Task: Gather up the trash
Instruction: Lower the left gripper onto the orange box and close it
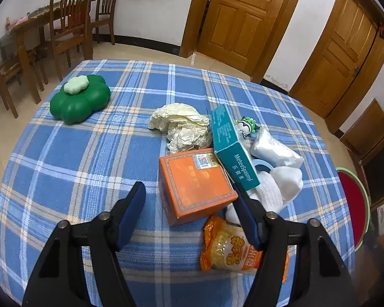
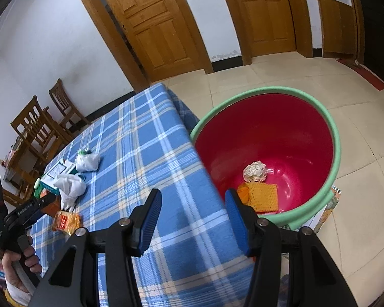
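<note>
My left gripper [image 1: 189, 192] is open, its fingers on either side of an orange box [image 1: 194, 186] on the blue plaid table [image 1: 89, 153]. A teal box [image 1: 230, 148] leans on the orange box. Crumpled cream paper [image 1: 181, 125] lies behind, an orange snack packet [image 1: 230, 248] in front, white gloves and a bag [image 1: 279, 168] to the right. My right gripper [image 2: 192, 204] is open and empty over the table edge beside the red bin [image 2: 268, 133], which holds a paper ball [image 2: 254, 171] and an orange knitted cloth [image 2: 262, 195].
A green clover-shaped container [image 1: 79, 99] sits at the table's far left. A small green-haired figurine [image 1: 247, 125] lies behind the teal box. Wooden chairs [image 1: 71, 25] and a dining table stand by the wall. Wooden doors [image 2: 153, 25] are beyond. The bin stands on tiled floor.
</note>
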Available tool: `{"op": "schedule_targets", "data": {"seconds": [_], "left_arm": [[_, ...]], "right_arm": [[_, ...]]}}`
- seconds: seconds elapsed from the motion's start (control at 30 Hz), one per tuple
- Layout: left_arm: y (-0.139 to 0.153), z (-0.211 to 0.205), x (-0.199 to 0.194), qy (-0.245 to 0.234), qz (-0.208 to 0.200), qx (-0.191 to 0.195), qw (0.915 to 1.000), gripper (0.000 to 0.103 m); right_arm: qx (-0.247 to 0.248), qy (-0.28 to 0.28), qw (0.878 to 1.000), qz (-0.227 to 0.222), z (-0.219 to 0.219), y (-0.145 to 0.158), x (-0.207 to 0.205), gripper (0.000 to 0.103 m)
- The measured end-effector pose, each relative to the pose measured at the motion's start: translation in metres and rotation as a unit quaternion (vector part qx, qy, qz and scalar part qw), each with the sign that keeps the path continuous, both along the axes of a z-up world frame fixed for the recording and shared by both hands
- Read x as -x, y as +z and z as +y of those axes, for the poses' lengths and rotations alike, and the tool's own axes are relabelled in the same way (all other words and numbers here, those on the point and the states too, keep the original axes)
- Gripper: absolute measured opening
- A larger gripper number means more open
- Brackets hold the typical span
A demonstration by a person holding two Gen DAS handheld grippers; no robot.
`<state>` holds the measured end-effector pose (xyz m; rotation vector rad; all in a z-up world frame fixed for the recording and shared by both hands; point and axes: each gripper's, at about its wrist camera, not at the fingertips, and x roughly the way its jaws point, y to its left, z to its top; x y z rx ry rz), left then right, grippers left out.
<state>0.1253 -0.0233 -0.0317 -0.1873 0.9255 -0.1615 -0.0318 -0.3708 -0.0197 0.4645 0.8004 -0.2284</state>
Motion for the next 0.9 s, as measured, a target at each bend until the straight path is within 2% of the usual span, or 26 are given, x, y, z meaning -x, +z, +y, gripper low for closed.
{"op": "schedule_targets", "data": {"seconds": [0.03,0.43,0.9], "left_arm": [[-0.001,0.001,0.0,-0.002,0.001,0.006,1.0,0.058],[0.006,0.024,0.012,0.011,-0.007,0.025,0.9996,0.057],[0.017,0.067,0.047,0.034,-0.016,0.02,0.9991,0.055]], "right_arm": [[0.0,0.002,1.0,0.001,0.001,0.0,0.0,0.055],[0.009,0.045,0.999,0.007,0.032,0.002,-0.018,0.055],[0.011,0.146,0.989,0.009,0.1,0.011,-0.045,0.055]]}}
